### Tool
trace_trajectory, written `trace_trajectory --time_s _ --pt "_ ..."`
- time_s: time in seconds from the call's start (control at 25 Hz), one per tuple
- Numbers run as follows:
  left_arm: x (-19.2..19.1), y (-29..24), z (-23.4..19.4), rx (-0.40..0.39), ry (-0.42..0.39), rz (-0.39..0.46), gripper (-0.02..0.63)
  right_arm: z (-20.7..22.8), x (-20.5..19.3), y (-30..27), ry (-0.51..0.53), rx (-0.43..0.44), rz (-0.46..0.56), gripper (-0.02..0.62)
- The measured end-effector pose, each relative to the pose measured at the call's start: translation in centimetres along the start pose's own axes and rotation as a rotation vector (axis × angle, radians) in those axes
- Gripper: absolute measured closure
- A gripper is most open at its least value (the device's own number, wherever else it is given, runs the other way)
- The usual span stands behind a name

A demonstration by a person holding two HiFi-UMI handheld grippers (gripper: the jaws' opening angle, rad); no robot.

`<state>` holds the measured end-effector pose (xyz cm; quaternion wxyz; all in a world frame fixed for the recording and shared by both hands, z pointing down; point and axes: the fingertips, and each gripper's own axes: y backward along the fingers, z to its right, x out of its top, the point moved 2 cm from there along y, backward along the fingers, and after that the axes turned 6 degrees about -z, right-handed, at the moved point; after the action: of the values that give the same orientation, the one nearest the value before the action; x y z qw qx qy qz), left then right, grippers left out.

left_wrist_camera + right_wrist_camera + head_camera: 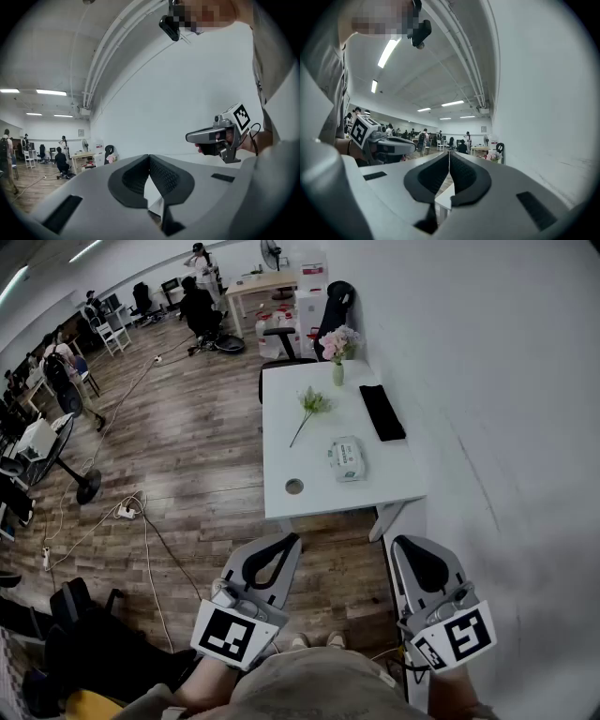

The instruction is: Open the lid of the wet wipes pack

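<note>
Left gripper (pixel 282 539), right gripper (pixel 411 542) closed; wet wipes pack (pixel 348 459) on table (pixel 281 432), print illegible.

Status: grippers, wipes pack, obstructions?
Left gripper and right gripper shut, empty, short of the table. Wet wipes pack untouched, lid looks closed. Path clear; flower stem and black cloth lie beyond it.

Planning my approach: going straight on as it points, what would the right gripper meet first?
Probably nothing near: the right gripper points level, seemingly above the white table's near right corner; depth unclear.
</note>
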<state>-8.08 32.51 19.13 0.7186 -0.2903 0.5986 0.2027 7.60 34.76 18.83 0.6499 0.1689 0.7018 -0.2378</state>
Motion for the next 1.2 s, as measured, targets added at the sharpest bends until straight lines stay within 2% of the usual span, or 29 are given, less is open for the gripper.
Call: trace_trajectory --time_s 0.36,0.6,0.64,0.68,0.72,1.04,1.2 --pt "0.2 -0.4 2.4 0.008 0.003 -0.02 0.589 0.8 -0.6 1.7 0.0 0.029 -0.008 0.561" --pt "-0.1 -0.3 3.6 0.036 -0.005 -0.034 0.589 2.9 -0.5 3.3 0.025 -0.027 0.035 0.56" --pt "-0.3 -0.3 3.7 0.042 -0.004 -0.037 0.589 3.2 -0.6 3.4 0.02 -0.034 0.041 0.543" --pt "-0.4 -0.4 3.9 0.045 -0.003 -0.038 0.589 3.4 -0.7 3.4 0.016 -0.036 0.043 0.451" --pt "-0.4 -0.6 4.0 0.045 -0.001 -0.037 0.589 3.5 -0.8 3.4 0.014 -0.036 0.041 0.403" --pt "-1.3 -3.2 3.0 0.047 -0.001 -0.022 0.589 5.0 -2.5 1.5 0.021 -0.033 0.018 0.403" --pt "-2.0 -5.7 1.7 0.016 -0.014 -0.014 0.589 6.0 -3.3 -0.7 0.038 -0.041 -0.006 0.402"
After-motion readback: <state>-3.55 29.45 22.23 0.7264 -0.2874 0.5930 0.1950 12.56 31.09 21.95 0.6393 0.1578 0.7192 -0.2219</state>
